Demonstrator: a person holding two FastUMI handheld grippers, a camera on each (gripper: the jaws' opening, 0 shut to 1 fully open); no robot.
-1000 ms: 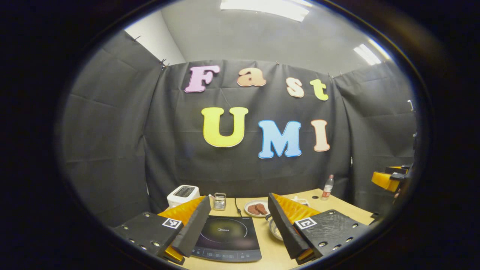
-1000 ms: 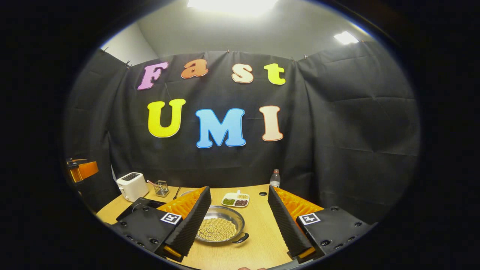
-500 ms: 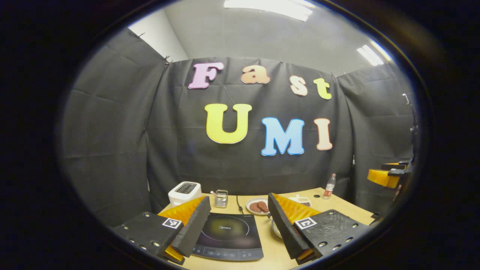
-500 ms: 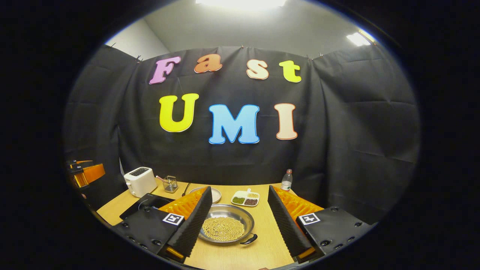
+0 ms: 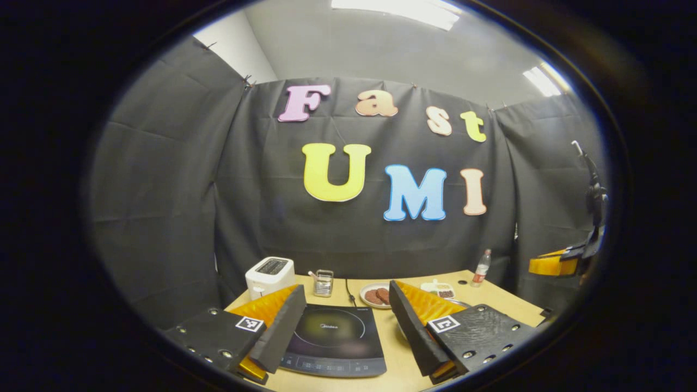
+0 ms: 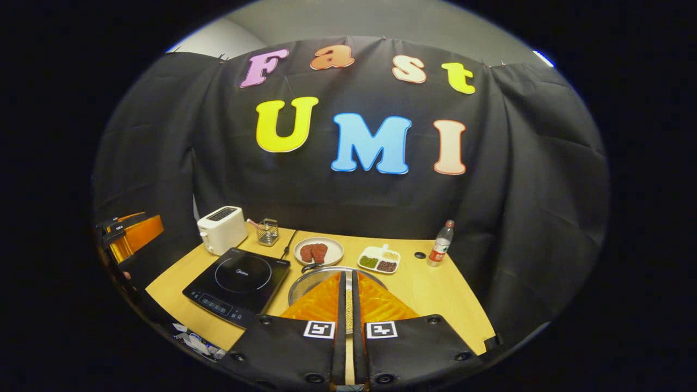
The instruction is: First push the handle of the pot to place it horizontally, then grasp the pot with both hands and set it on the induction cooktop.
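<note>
- Left gripper is hovering with fingers wide apart above the induction cooktop, its printed logo too small for reading.
- Right gripper is hanging nearly closed, fingers together on nothing, over the pot.

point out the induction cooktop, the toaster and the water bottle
induction cooktop (image 6: 242,274): right gripper view, on the round cooking zone.
toaster (image 6: 221,231): right gripper view, on its front side wall.
water bottle (image 6: 440,251): right gripper view, on its labelled body.
</note>
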